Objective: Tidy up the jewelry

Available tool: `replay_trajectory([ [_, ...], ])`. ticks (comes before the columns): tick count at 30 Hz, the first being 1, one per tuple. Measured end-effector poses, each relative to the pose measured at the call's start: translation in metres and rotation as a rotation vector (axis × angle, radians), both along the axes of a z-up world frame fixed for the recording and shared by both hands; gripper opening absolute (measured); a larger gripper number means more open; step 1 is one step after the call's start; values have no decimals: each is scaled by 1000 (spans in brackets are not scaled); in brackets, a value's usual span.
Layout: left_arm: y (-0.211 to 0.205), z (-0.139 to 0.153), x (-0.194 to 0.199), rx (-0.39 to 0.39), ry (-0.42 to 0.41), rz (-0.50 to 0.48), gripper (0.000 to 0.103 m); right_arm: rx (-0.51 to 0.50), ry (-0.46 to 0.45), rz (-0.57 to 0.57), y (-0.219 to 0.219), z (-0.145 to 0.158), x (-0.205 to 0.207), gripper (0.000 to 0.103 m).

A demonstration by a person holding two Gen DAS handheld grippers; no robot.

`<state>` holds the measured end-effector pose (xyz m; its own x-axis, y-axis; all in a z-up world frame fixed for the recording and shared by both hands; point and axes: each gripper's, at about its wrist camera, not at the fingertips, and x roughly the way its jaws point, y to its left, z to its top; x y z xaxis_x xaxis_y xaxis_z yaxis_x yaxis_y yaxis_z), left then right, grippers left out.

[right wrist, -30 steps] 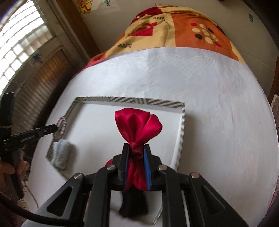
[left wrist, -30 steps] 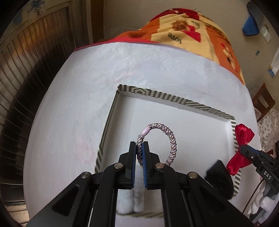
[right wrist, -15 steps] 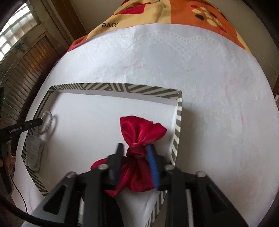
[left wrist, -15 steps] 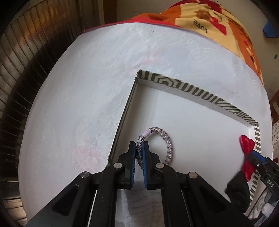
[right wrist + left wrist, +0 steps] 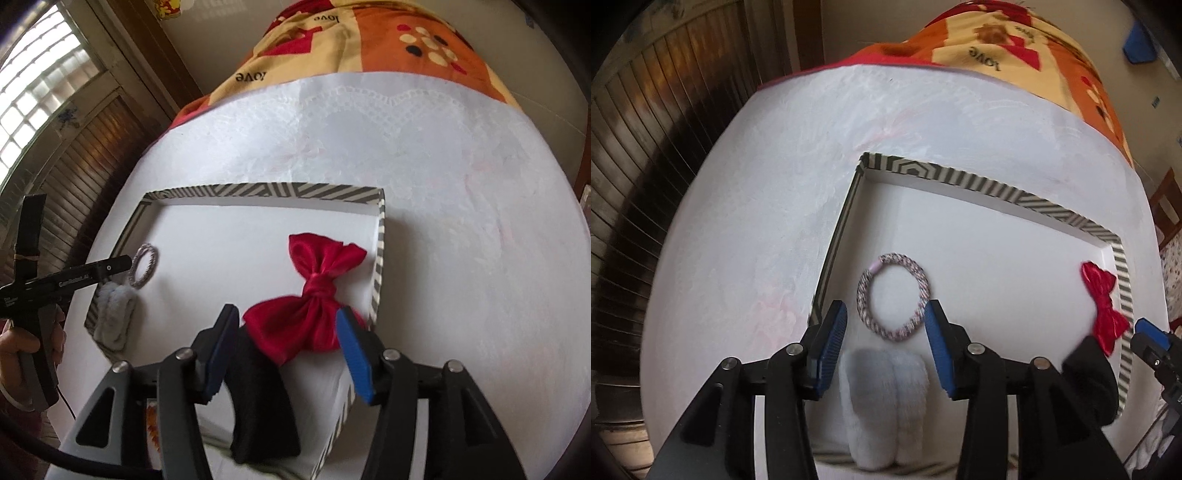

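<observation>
Both grippers gape: braided hair tie (image 5: 893, 296), red bow (image 5: 317, 295) seemingly released in tray (image 5: 266, 191)

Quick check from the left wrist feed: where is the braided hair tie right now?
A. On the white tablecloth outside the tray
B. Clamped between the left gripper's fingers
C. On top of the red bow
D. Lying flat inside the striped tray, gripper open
D: the braided hair tie lies flat on the striped tray floor, with the left gripper open and clear of it.
</observation>
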<state>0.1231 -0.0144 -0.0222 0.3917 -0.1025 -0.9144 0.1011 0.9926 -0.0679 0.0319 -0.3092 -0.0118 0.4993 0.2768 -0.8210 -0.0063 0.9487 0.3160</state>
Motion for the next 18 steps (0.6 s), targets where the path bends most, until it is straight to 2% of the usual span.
replay_trajectory([
  [11, -6, 32, -70, 26, -62, -57, 36, -3, -10, -29, 10, 22, -59, 58],
  [14, -5, 36, -90, 21, -66, -67, 36, 8, -12, -24, 16, 27, -78, 63],
  [18, -2, 41, -117, 21, -68, -82, 36, -19, -18, -7, 28, 33, -100, 63],
])
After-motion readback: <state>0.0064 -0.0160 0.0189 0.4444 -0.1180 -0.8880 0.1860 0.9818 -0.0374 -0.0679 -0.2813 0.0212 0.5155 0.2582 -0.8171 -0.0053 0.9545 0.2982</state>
